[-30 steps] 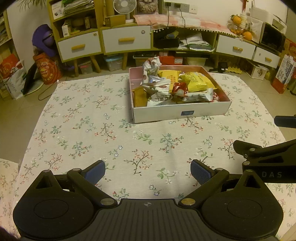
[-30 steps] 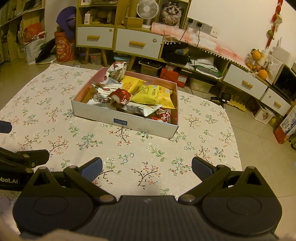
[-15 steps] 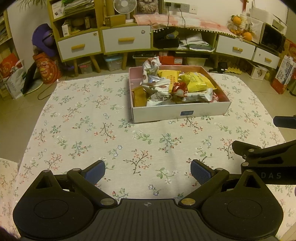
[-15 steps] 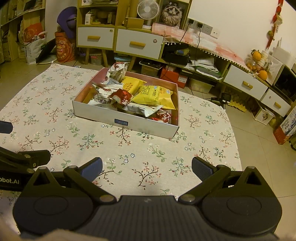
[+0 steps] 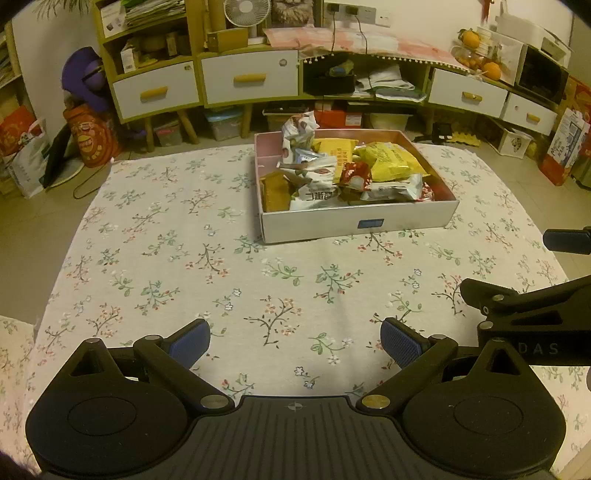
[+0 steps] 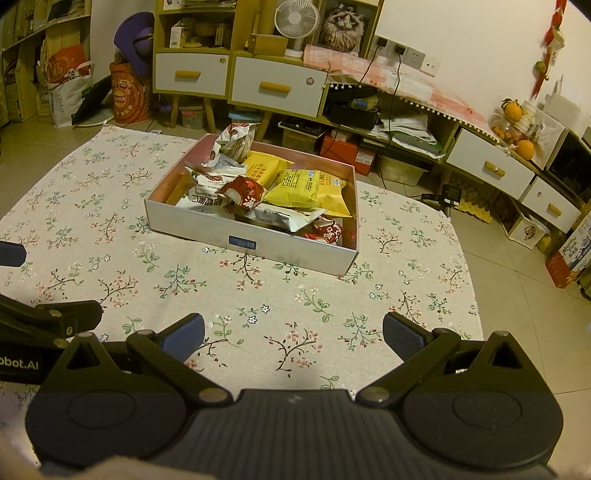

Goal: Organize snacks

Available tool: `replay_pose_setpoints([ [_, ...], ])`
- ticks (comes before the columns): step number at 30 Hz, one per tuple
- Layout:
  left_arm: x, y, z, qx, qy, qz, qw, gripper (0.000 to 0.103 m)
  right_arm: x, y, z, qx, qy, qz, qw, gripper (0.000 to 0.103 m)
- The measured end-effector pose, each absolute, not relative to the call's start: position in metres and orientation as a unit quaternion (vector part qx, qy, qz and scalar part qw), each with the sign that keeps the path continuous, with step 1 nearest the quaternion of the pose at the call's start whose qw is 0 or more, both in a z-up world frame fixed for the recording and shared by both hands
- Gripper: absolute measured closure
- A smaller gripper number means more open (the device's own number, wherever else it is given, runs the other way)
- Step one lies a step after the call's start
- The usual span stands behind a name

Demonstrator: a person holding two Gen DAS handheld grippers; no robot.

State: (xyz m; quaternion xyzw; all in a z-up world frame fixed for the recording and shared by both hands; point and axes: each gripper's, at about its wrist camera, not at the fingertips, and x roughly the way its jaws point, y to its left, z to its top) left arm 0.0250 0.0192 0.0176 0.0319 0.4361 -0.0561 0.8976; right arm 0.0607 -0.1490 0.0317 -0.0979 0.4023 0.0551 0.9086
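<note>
A shallow white box (image 5: 354, 223) (image 6: 207, 230) with a pink inside stands at the far side of the table and holds several snack packets: yellow bags (image 5: 391, 164) (image 6: 306, 188), white wrappers (image 5: 314, 194) (image 6: 203, 201) and red ones (image 6: 243, 192). My left gripper (image 5: 295, 341) is open and empty, low over the cloth, well short of the box. My right gripper (image 6: 293, 336) is open and empty, also short of the box. The right gripper's side shows at the right edge of the left wrist view (image 5: 524, 306).
The table wears a floral cloth (image 5: 166, 258) (image 6: 92, 206). Behind it stand yellow cabinets with white drawers (image 5: 251, 79) (image 6: 277, 86), a small fan (image 6: 295, 18) and floor clutter. The table's right edge (image 6: 469, 273) drops to a tiled floor.
</note>
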Motion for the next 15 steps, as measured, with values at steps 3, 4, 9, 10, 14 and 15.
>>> replay_pose_setpoints([
  [3,0.025,0.0188,0.0171,0.034,0.436,-0.05,0.898,0.003,0.0608,-0.1489,0.0318,-0.099,0.402,0.055,0.908,0.0],
  [4,0.0252,0.019,0.0167,0.036,0.436,-0.048,0.898,0.003,0.0609,-0.1488,0.0315,-0.099,0.403,0.055,0.908,0.0],
  [9,0.0253,0.0185,0.016,0.04,0.437,-0.047,0.897,0.003,0.0609,-0.149,0.0318,-0.098,0.402,0.055,0.909,0.0],
  [10,0.0247,0.0183,0.0161,0.043,0.435,-0.045,0.898,0.003,0.061,-0.1488,0.0314,-0.098,0.402,0.055,0.909,0.0],
  [14,0.0245,0.0171,0.016,0.043,0.432,-0.056,0.899,0.003,0.0609,-0.1487,0.0298,-0.096,0.402,0.054,0.909,0.0],
  [15,0.0252,0.0178,0.0151,0.04,0.434,-0.059,0.898,0.003,0.0614,-0.1485,0.0289,-0.096,0.403,0.054,0.909,0.0],
])
